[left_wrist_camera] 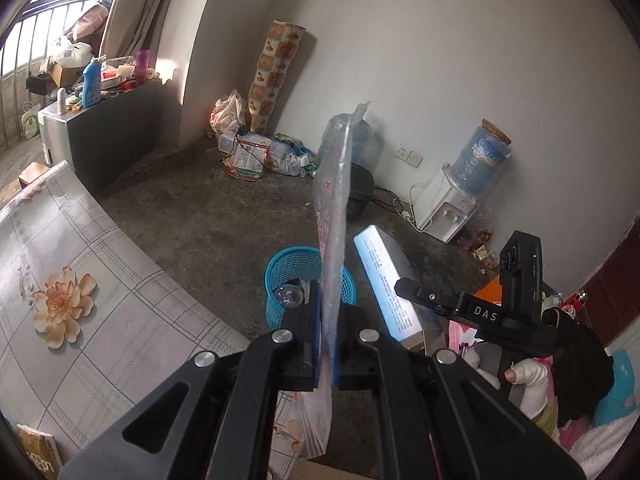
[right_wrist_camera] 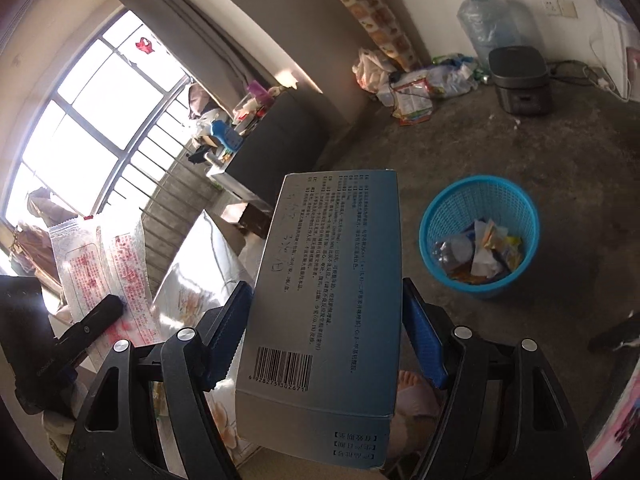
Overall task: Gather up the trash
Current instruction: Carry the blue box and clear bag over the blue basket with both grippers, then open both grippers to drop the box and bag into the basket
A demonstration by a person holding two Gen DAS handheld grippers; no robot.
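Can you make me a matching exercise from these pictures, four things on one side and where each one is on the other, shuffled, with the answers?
Things:
1. plastic wrapper
2. grey-blue box
3. blue basket
4. rice cooker

Places:
A. on the floor near the wall
B. clamped in the left tool
C. on the floor with scraps inside
D. gripped in the right tool

Pairs: 1-B, 2-D, 3-C, 4-A
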